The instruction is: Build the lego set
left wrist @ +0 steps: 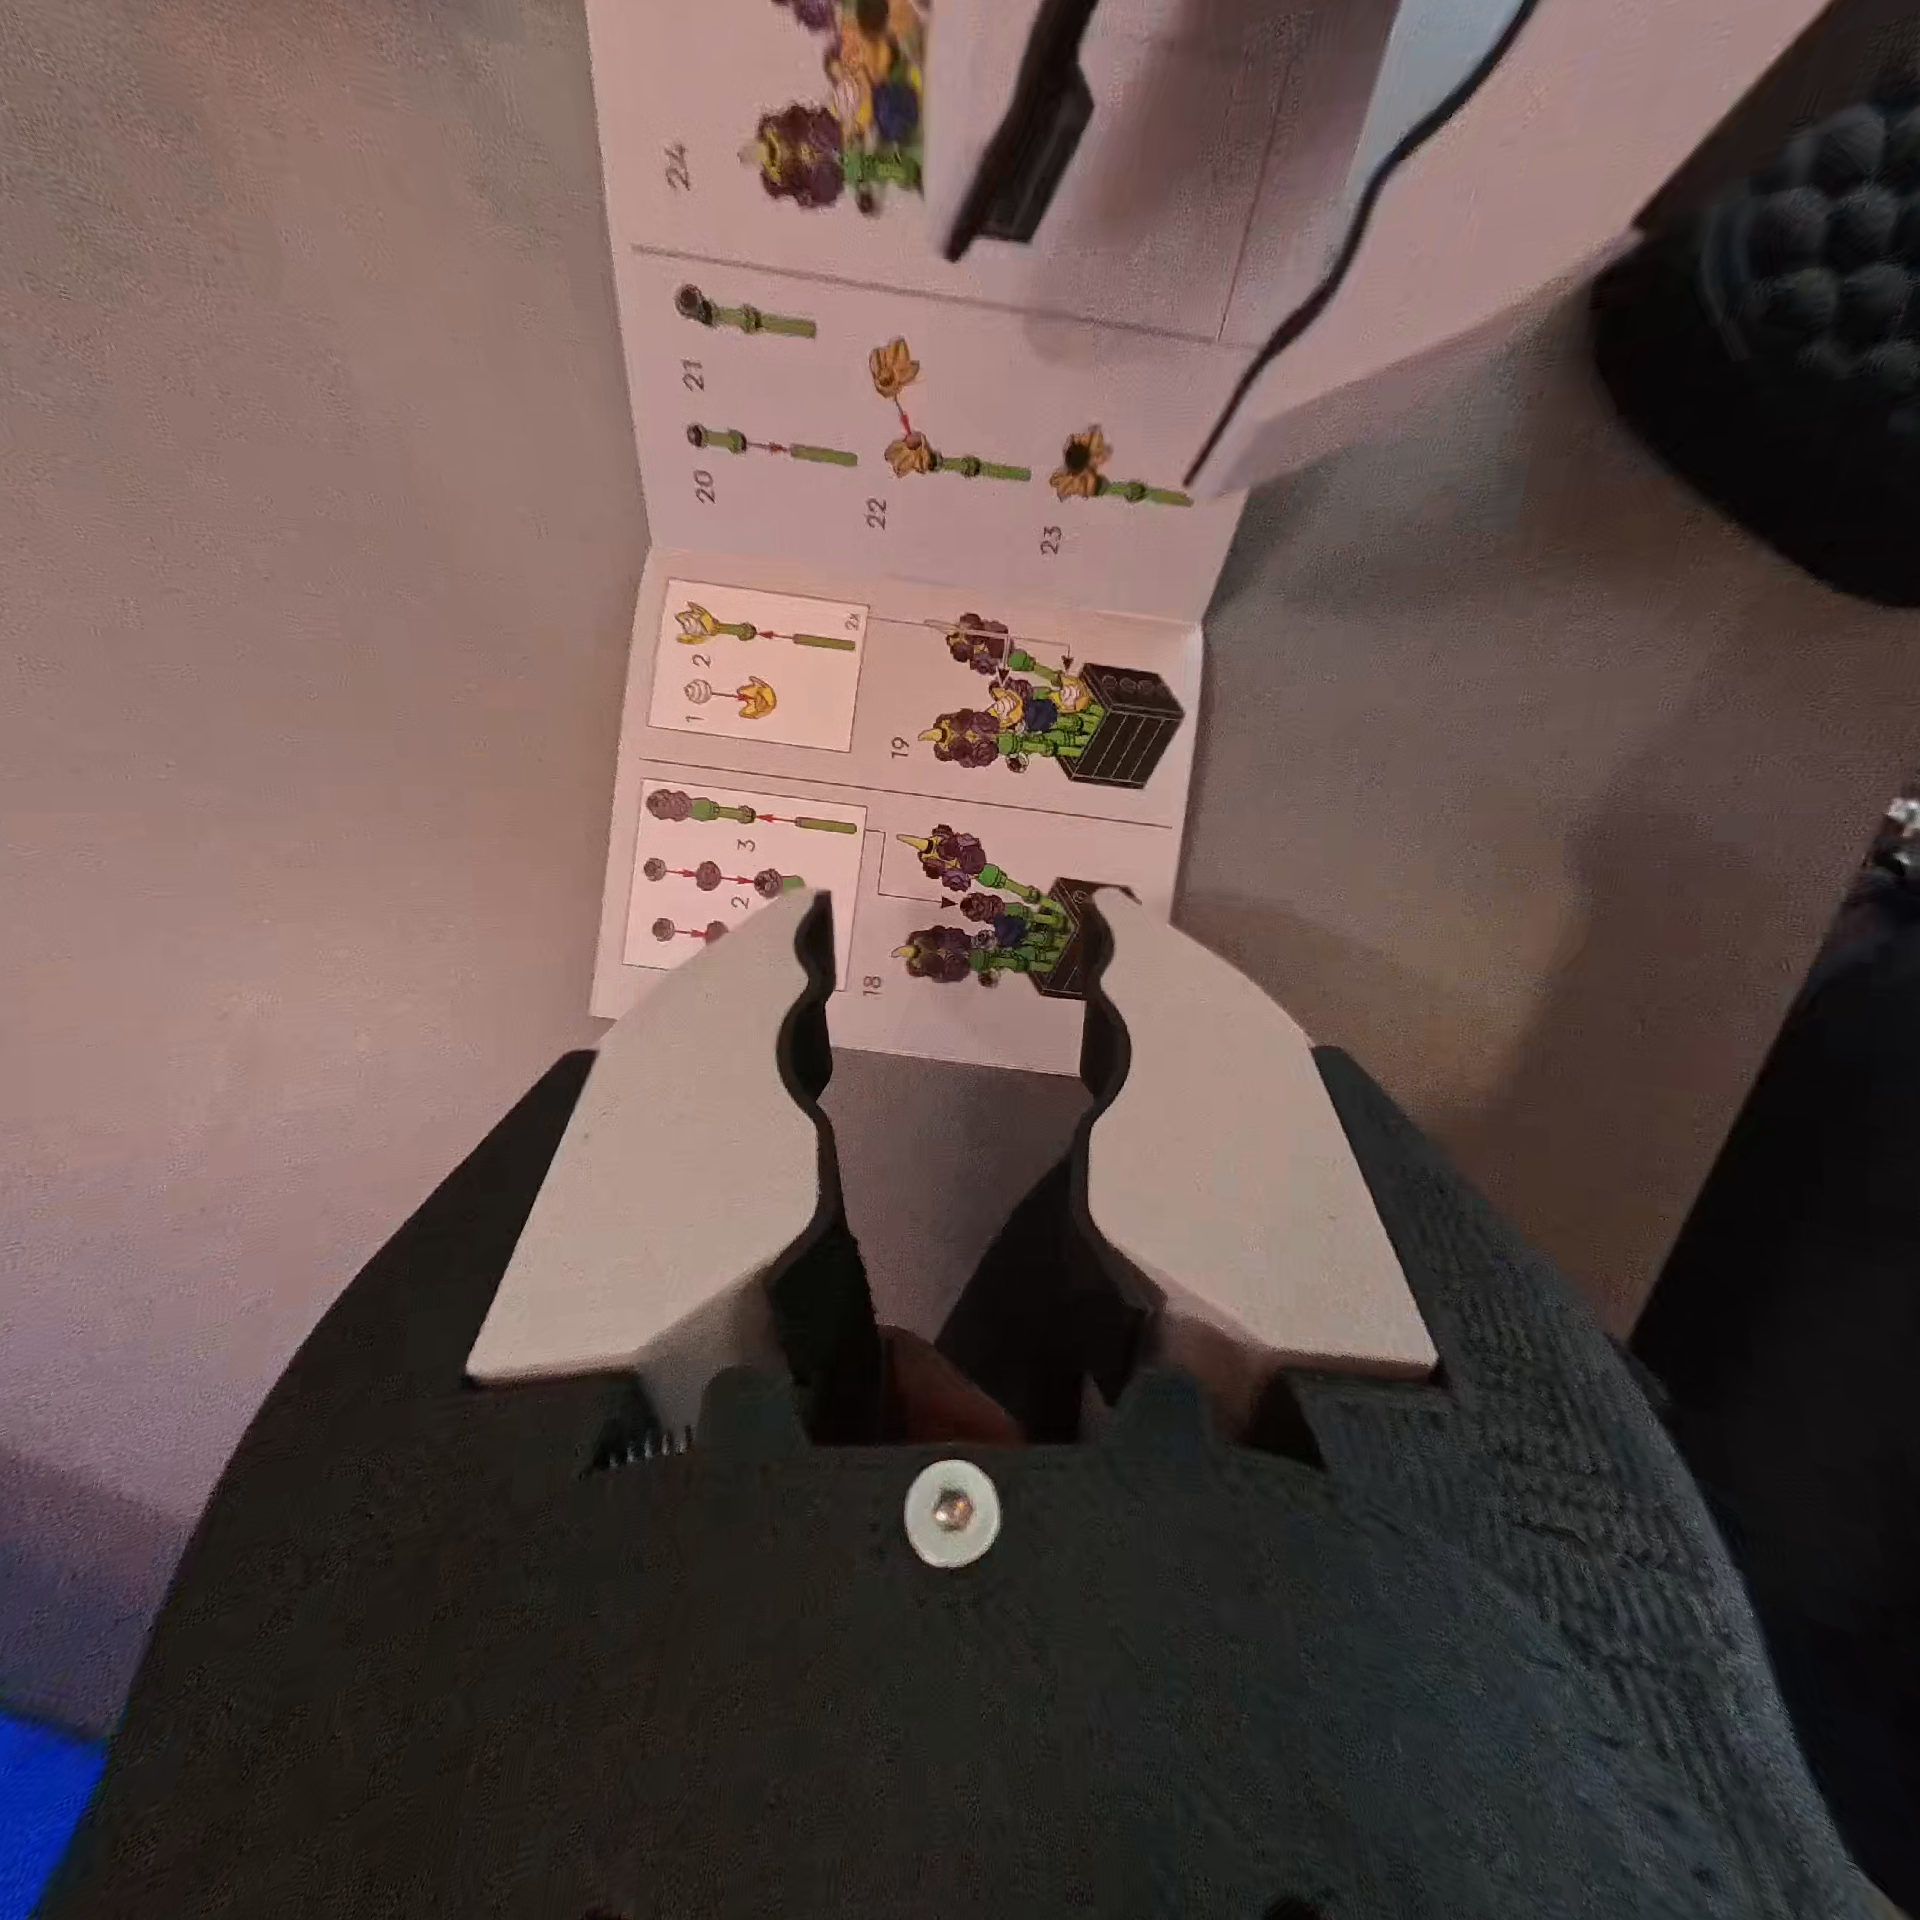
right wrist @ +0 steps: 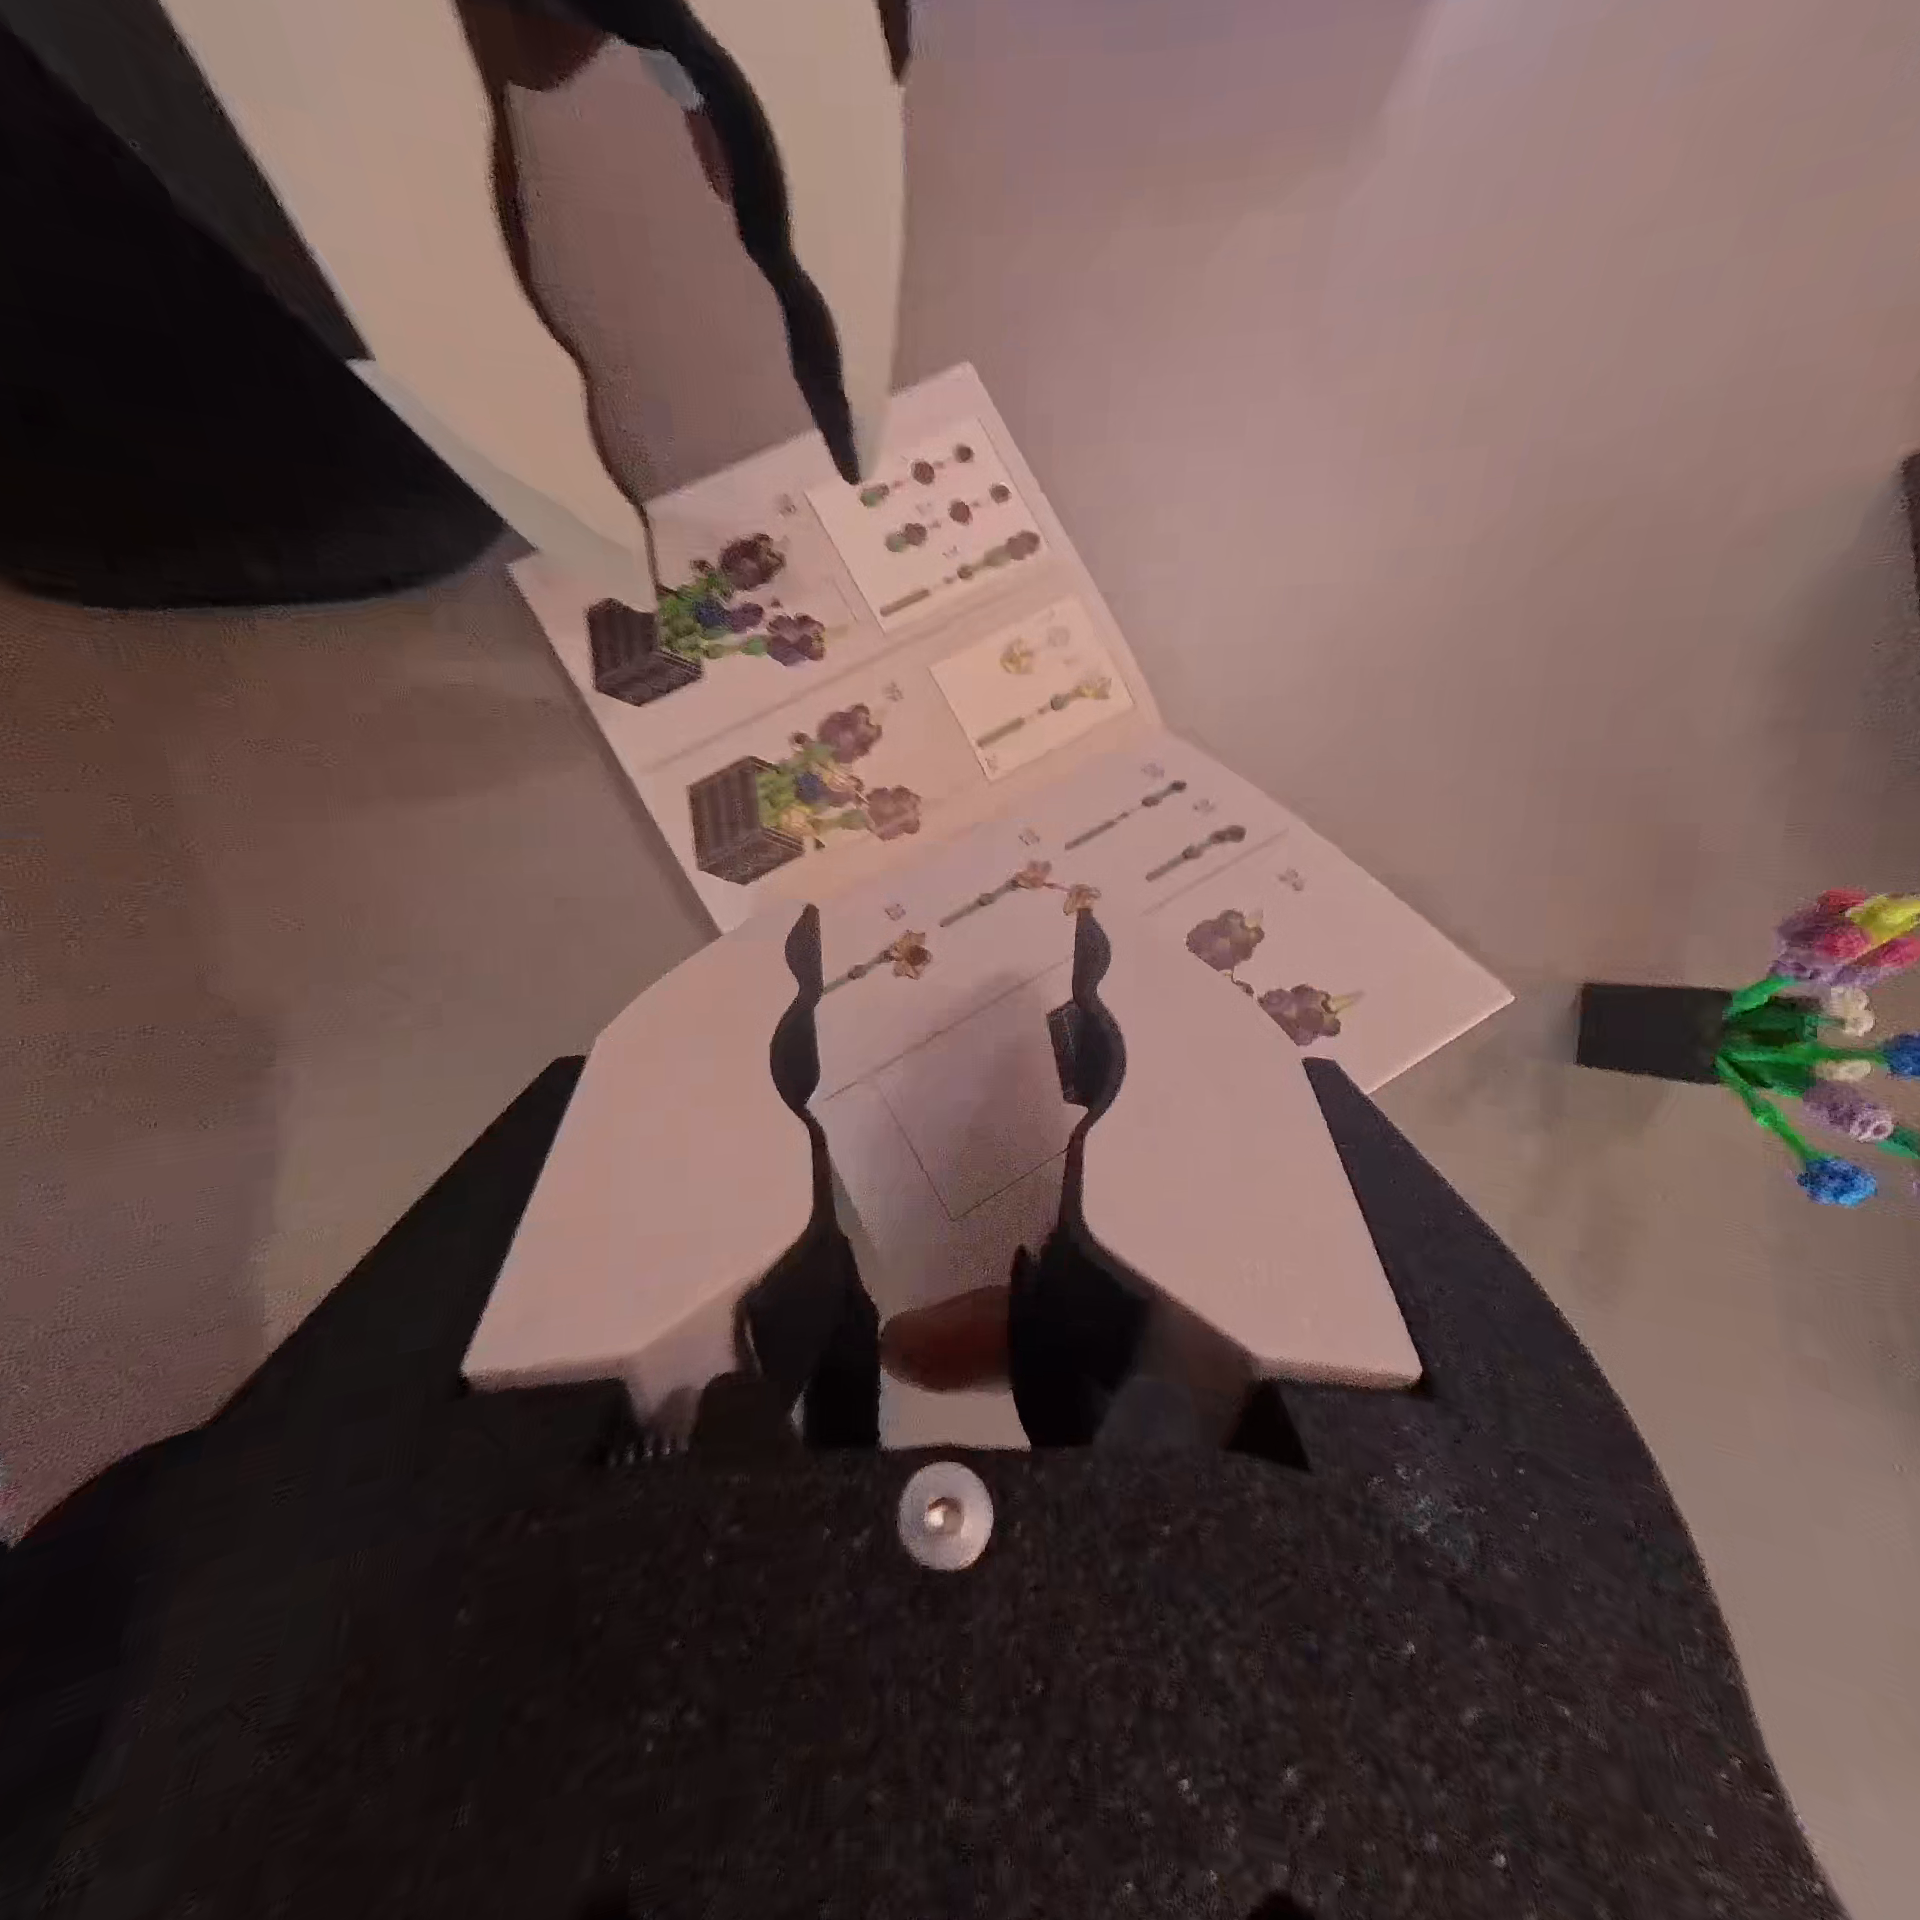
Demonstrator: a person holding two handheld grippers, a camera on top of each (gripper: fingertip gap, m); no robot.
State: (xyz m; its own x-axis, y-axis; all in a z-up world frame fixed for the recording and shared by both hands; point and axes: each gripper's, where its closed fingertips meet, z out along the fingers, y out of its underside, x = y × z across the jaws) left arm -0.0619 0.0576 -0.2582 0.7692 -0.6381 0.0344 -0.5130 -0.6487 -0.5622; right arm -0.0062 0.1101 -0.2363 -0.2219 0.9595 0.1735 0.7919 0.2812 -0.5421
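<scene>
Over the booklet, both jaws agape

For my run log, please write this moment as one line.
left gripper: jaws open, empty | right gripper: jaws open, empty | both over instruction booklet, open flat | lego flower bouquet: lying apart

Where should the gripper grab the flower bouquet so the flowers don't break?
Probably by the black box base of the flower bouquet, not the blooms. The bouquet lies on its side with the stems fanning away, so come from the base end and close across its flat sides.
</scene>
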